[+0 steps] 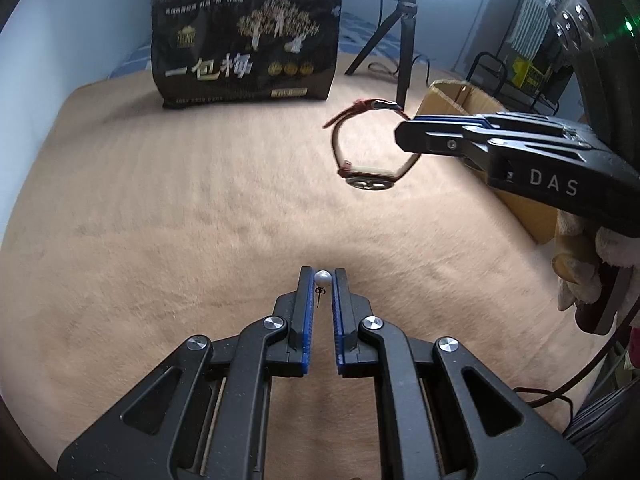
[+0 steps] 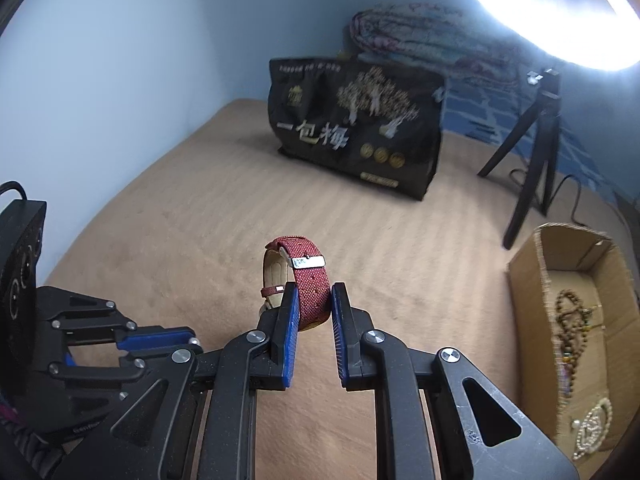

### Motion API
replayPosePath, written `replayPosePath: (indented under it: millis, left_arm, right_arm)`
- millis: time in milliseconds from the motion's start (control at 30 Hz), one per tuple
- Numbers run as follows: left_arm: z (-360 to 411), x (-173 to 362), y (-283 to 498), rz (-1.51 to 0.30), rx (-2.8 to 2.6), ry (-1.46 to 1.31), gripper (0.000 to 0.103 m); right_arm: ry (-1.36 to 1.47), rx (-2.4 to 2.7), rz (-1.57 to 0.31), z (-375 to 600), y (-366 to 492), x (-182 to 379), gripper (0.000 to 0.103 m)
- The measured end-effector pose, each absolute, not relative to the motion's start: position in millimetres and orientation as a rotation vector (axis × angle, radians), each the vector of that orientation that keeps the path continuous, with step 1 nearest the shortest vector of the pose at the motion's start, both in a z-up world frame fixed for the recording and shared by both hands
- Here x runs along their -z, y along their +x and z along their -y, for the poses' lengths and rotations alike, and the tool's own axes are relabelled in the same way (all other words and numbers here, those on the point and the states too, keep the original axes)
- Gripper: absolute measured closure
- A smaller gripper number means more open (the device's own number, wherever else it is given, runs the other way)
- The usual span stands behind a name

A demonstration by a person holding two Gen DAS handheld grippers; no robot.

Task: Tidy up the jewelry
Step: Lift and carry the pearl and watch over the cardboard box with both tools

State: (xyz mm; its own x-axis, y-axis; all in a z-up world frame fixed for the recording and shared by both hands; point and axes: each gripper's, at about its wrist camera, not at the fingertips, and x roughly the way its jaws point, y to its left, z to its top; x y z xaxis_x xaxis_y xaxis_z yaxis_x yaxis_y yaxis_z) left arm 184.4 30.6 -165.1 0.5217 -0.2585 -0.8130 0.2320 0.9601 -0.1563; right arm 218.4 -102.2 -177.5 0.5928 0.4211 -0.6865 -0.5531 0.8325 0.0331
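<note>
I hold a red-strapped wristwatch [image 2: 308, 280] in my right gripper [image 2: 314, 300], jaws narrow and pressed on the strap; it hangs as a closed loop above the blanket, case [image 1: 369, 183] lowest, buckle uppermost. My left gripper [image 1: 322, 280] is nearly closed on a pearl stud earring [image 1: 322, 279], pearl forward, post pointing back toward me. Below lies a tan plush blanket [image 1: 180, 208]. A cardboard box [image 2: 540, 276] at right contains bead strings. A black printed bag [image 1: 248, 48], tripod [image 1: 404, 52] and blue wall stand behind.
</note>
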Motion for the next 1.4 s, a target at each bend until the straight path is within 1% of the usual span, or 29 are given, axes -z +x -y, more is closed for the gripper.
replayPosePath:
  millis: [367,700,1000,1400]
  left_arm:
    - [-1,121,194,-0.896,0.336,-0.008,0.096]
    - [52,96,214,-0.846,0.409,0.026,0.096]
    - [113,78,242,-0.814,0.482,0.060,0.096]
    - [180,81,276,-0.825,0.515,0.062,0.096]
  right_arm:
    - [-0.131,-0.469,-0.634,164,210,124,0.090]
    - [-0.099,-0.358,-0.588,236,203,101,0.090]
    - [-0.077,-0.247,-0.581,298,196,95,0.090]
    - [-0.060,-0.150,-0.617,347,198,107,0.090]
